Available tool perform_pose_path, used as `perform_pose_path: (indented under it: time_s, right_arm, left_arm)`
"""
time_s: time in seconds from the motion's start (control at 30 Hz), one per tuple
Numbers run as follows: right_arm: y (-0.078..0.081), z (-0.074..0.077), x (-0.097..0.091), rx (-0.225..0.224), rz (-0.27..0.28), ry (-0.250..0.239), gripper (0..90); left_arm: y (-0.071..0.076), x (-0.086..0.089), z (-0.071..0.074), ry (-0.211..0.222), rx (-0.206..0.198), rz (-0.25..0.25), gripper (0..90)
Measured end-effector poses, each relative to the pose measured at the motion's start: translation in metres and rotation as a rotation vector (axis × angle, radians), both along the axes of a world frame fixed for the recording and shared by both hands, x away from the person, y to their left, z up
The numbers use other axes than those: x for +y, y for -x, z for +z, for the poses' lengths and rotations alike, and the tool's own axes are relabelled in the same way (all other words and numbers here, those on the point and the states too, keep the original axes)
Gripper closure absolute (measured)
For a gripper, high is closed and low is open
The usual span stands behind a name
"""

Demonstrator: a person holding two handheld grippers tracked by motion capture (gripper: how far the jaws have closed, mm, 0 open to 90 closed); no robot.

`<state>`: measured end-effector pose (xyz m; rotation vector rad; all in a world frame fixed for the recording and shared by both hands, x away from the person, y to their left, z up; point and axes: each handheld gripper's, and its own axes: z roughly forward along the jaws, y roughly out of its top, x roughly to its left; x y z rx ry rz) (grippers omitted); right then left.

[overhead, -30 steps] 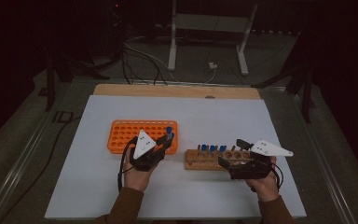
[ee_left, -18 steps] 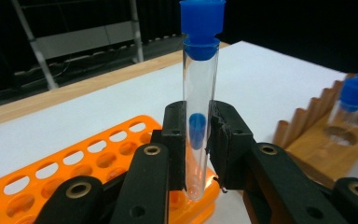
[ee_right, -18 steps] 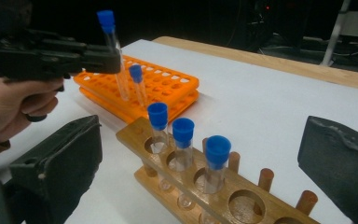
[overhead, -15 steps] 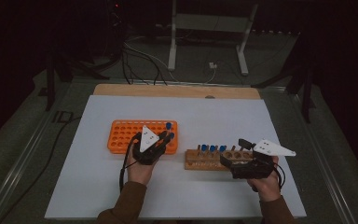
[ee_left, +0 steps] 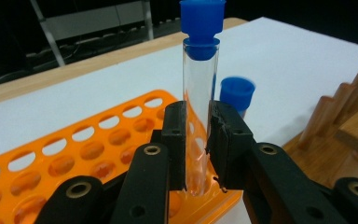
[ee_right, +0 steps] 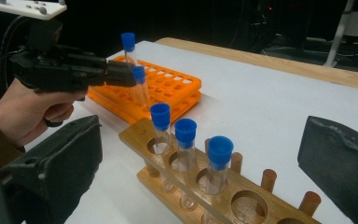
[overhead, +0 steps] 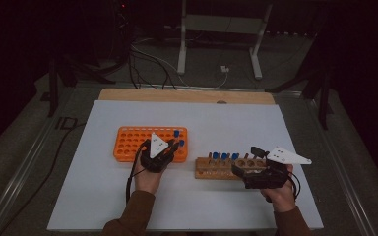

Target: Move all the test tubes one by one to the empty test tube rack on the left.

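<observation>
A: What step is this?

B: Moving tubes between racks. On the white tabletop (overhead: 103,206), the left gripper (ee_left: 196,140) is clamped on a blue-capped tube (ee_left: 198,93) over the right end of the orange rack (overhead: 128,142); next, lower it straight into a hole.

A: And the right gripper (ee_right: 205,154)?

B: Jaws apart, by the wooden rack (ee_right: 242,205) near the tabletop's front edge. Its view shows three tubes (ee_right: 185,140) there; the left gripper view gives the grip.

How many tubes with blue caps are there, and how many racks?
Blue-capped tubes in the wooden rack: 3
Blue-capped tubes at the orange rack: 2, one standing in it and one in the left gripper
Racks: 2
Total: 5 tubes and 2 racks, 7 things
</observation>
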<state>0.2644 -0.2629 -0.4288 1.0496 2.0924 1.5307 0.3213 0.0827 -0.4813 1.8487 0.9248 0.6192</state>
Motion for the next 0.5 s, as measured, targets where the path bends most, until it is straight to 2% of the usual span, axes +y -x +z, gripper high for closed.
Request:
perform_pose_path:
  time_s: [0.23, 0.5]
  right_arm:
    - [0.000, 0.000, 0.000, 0.003, 0.001, -0.003, 0.4]
    - [0.000, 0.000, 0.000, 0.005, 0.003, -0.002, 0.4]
  left_arm:
    - [-0.002, 0.001, -0.010, -0.033, 0.048, -0.017, 77.3]
    - [-0.004, 0.001, -0.012, -0.048, 0.082, -0.024, 77.8]
